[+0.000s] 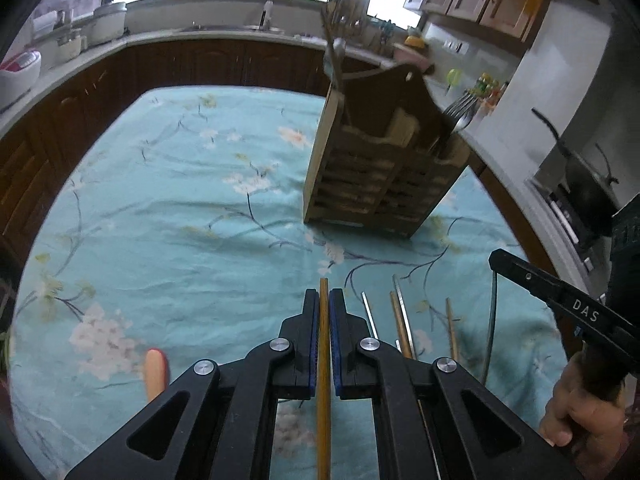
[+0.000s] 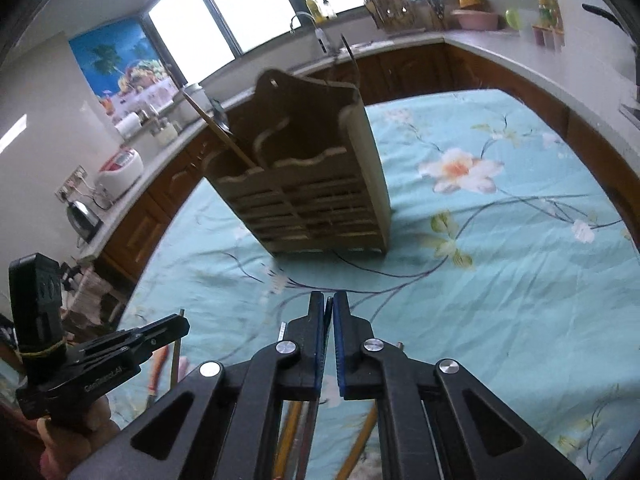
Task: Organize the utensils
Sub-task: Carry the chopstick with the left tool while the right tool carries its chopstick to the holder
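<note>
On the floral cloth, "DAS"-marked right tool grips a thin utensil; left tool clamps a chopstick.

Bright windows, dark wooden cabinets

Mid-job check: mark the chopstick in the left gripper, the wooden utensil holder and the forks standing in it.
chopstick (image 1: 324, 360), left wrist view, on the shaft between the pads.
wooden utensil holder (image 1: 360, 188), left wrist view, on its slatted front.
forks (image 1: 460, 110), left wrist view, on the tines above the holder's right compartment.
</note>
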